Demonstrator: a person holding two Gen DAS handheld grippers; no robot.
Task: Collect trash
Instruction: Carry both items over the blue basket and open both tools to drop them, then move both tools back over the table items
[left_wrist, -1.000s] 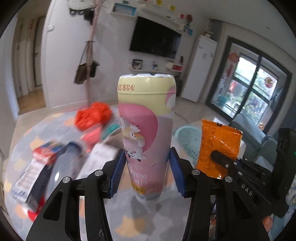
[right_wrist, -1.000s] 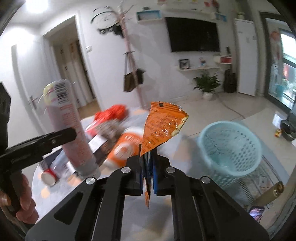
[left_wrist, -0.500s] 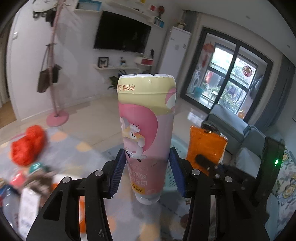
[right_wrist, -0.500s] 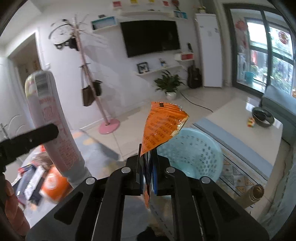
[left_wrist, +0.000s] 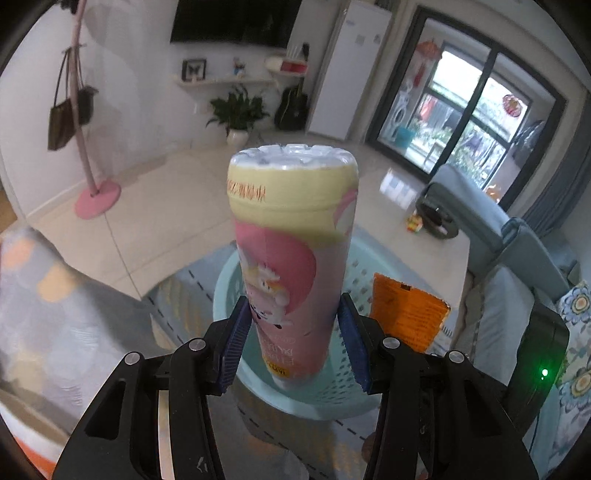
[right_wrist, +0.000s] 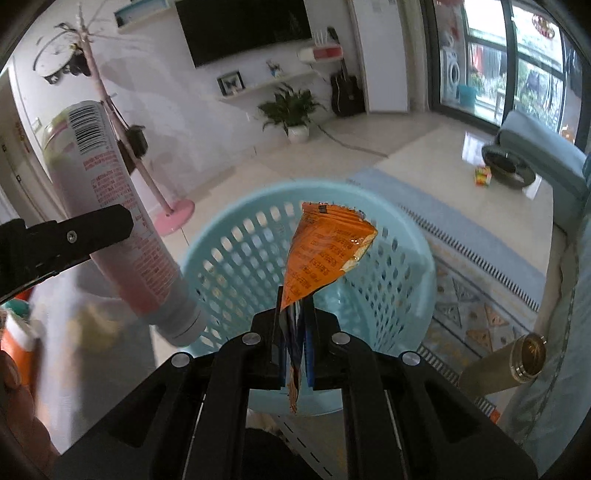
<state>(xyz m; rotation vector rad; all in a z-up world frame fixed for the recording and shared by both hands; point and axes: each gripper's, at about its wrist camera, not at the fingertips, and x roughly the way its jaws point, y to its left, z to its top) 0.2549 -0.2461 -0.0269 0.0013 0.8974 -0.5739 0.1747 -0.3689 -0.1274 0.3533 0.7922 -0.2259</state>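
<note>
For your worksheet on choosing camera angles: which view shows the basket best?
The right wrist view: the basket shows its open rim and perforated wall, partly behind the wrapper. In the left wrist view the bottle hides most of it.

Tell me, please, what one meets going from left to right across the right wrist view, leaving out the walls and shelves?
Left gripper's finger → pink bottle → orange snack wrapper, over the blue basket → dark bowl → brass-coloured tube.
</note>
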